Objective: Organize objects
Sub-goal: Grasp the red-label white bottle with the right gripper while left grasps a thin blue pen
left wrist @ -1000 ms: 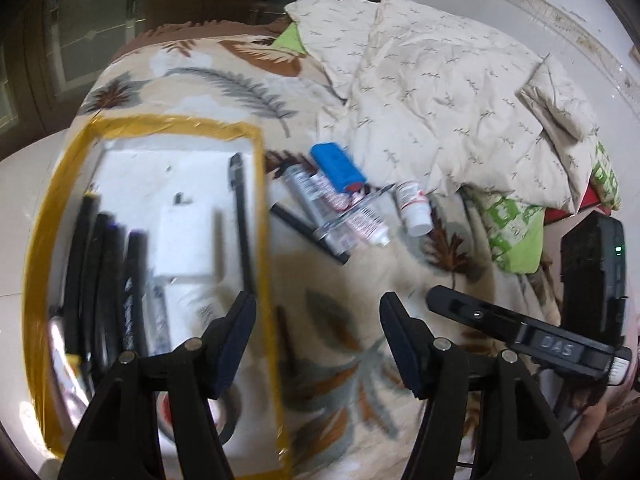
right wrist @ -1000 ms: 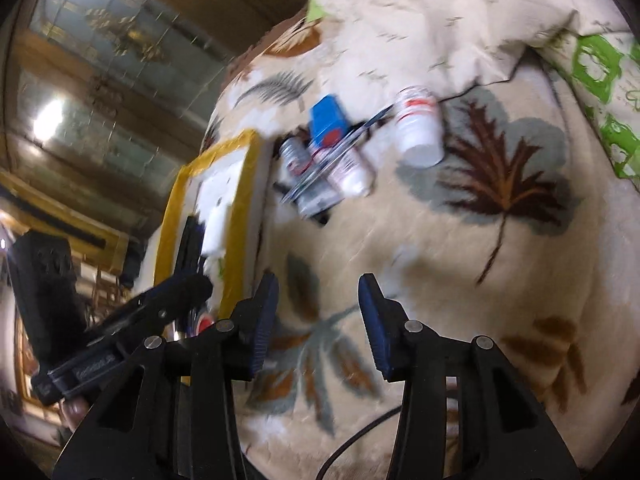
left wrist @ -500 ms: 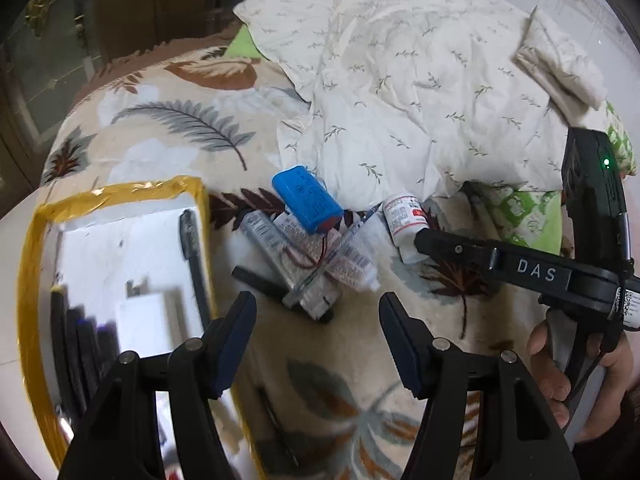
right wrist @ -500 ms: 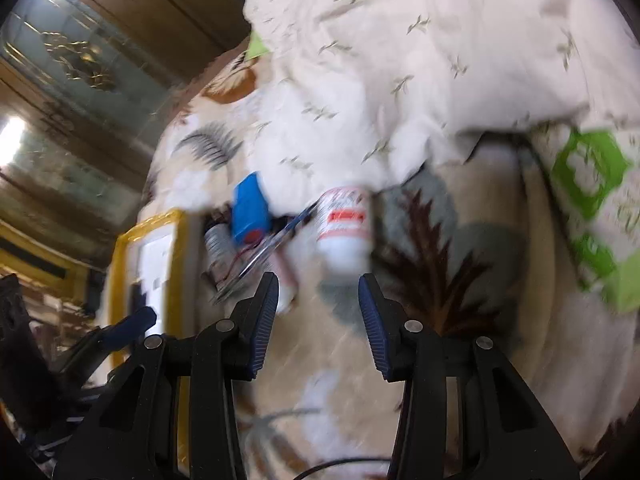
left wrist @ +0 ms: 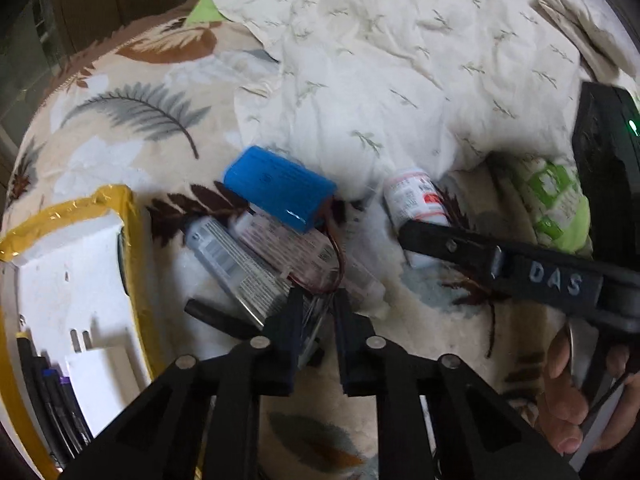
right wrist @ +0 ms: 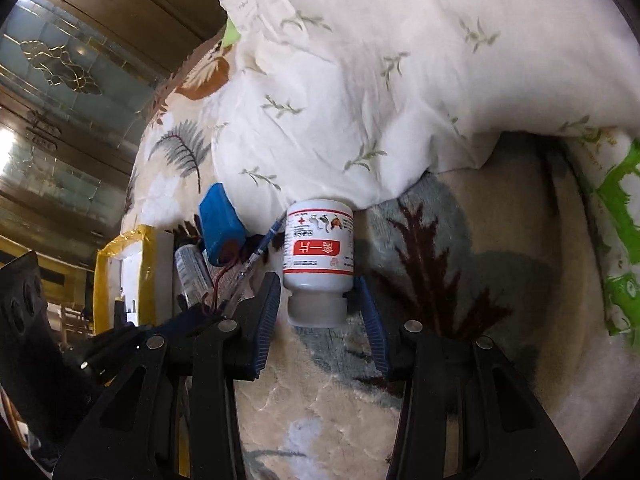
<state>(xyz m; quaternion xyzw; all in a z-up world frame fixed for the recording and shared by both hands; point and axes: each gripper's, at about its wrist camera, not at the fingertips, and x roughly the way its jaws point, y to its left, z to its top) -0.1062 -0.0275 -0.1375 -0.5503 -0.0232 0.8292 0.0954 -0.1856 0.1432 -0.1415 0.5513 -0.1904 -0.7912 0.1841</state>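
A: The left claw point(left wrist: 316, 312) is seen closing on a thin syringe point(right wrist: 256, 256) lying in the cluttered pile beside the blue battery pack point(left wrist: 280, 194).

B: Its red wires point(left wrist: 338, 256) could be snagged. The right claw point(right wrist: 320, 304), closing around the white pill bottle point(right wrist: 318, 256) on the bed, might let it roll away.

A bed is covered by a cream blanket point(right wrist: 460, 380) printed with grey and brown leaves, and a white sprig-patterned quilt point(right wrist: 380, 80) is heaped at its far side. Behind it, brown wooden panelling point(right wrist: 132, 4) with etched glass panes point(right wrist: 64, 64) is seen, where 1 bright light reflection is caught.
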